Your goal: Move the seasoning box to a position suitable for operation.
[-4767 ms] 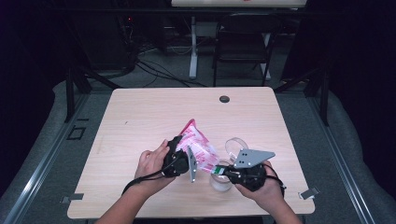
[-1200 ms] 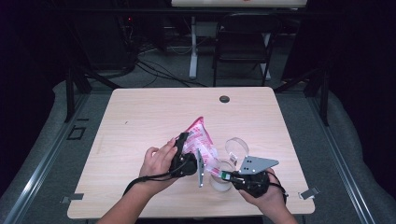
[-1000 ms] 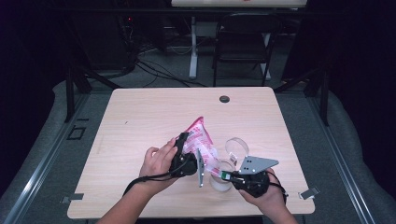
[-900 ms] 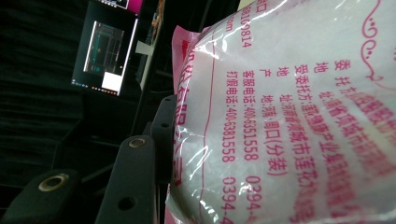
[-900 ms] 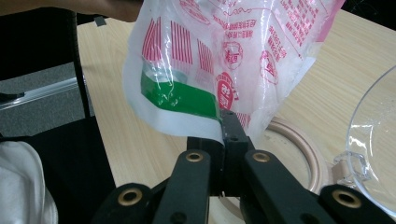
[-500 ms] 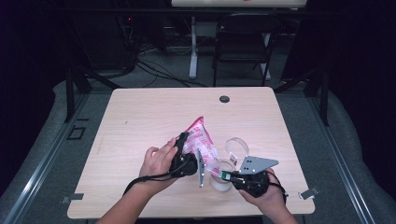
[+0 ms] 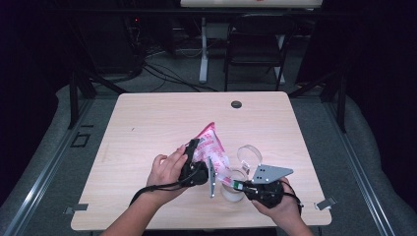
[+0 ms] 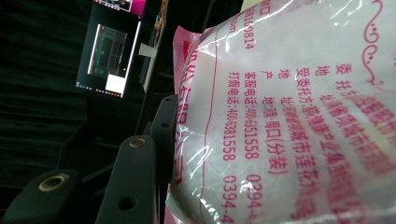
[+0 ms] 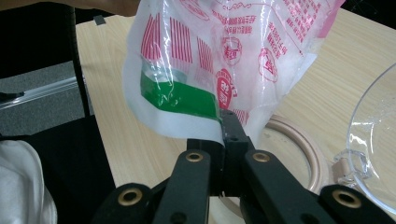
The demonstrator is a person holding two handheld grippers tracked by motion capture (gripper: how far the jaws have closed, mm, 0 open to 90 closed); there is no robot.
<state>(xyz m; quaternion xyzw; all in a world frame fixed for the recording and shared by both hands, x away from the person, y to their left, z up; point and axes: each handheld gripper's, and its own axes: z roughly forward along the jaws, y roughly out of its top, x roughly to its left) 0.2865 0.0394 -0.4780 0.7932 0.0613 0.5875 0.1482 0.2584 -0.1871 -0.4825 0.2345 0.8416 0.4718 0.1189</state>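
Risk of spilling: bag (image 7: 210, 147) tilted over jar (image 7: 235, 184) at table's (image 7: 147, 123) near right; a slip or tear at the pinched corner would scatter white powder past the rim. Left gripper (image 7: 194, 164) half open, clamped round bag's body; right gripper (image 9: 227, 135) shut tight on bag's lower corner. Bag full of white powder; jar contents hidden; clear lid (image 9: 378, 140) lying just beside.

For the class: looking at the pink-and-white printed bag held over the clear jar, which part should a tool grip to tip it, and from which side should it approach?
Probably the flat sealed corner of the bag, from below and the person's side. That edge is thin and stiff enough to pinch, and the right tool is shut on it there. The bulging middle is soft and better cradled from the side, as the left tool does, above the jar.
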